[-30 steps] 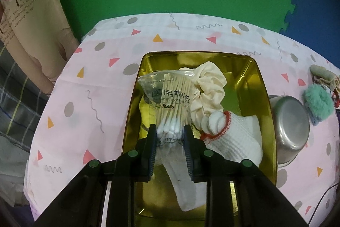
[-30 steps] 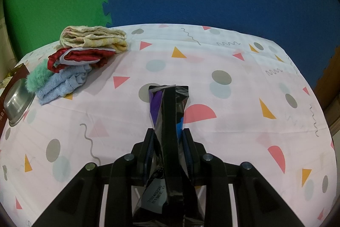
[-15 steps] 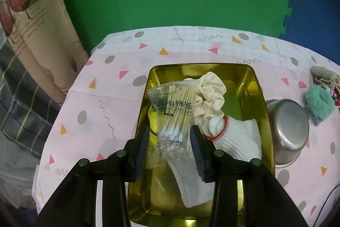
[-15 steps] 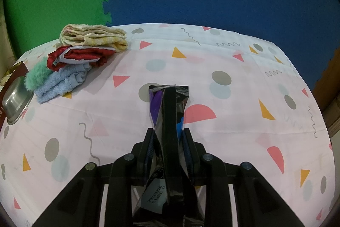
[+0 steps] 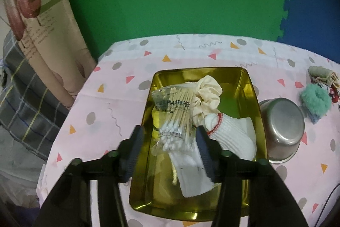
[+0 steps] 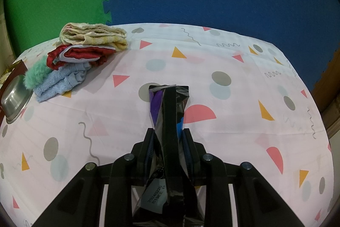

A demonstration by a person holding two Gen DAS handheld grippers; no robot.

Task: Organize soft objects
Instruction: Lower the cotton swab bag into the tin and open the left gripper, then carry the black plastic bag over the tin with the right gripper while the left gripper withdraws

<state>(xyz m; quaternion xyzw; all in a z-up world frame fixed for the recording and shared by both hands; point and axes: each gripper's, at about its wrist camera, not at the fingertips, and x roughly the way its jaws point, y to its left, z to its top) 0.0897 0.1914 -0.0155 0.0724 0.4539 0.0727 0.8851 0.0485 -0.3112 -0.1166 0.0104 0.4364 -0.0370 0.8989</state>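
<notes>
**Swab bag lying in tray, left jaws wide; right gripping black packet**

With its jaws spread wide and nothing between them, the left gripper (image 5: 169, 144) hovers over the near half of the gold tray (image 5: 254, 99). Just beyond its fingertips the clear bag of cotton swabs (image 5: 175, 118) lies inside the tray, toward the left wall, resting partly on a white sock (image 5: 231, 135). Past that, a cream scrunchie (image 5: 207, 95) sits toward the tray's far end. Off the tray's right rim: an upturned steel bowl (image 5: 283, 133), then a teal scrunchie (image 5: 315, 100) near the tablecloth's right edge.

The right gripper (image 6: 167, 148) is clamped on a black foil packet (image 6: 169, 120), held upright above the middle of the tablecloth (image 6: 233, 120). Toward the far left corner sits a pile of folded cloths (image 6: 85, 52).

Judgement: swab placement looks finished; the step in hand is the left gripper's release and retreat. Next likely calls for lifting clear without snagging the bag, then bringing the packet to the tray.
</notes>
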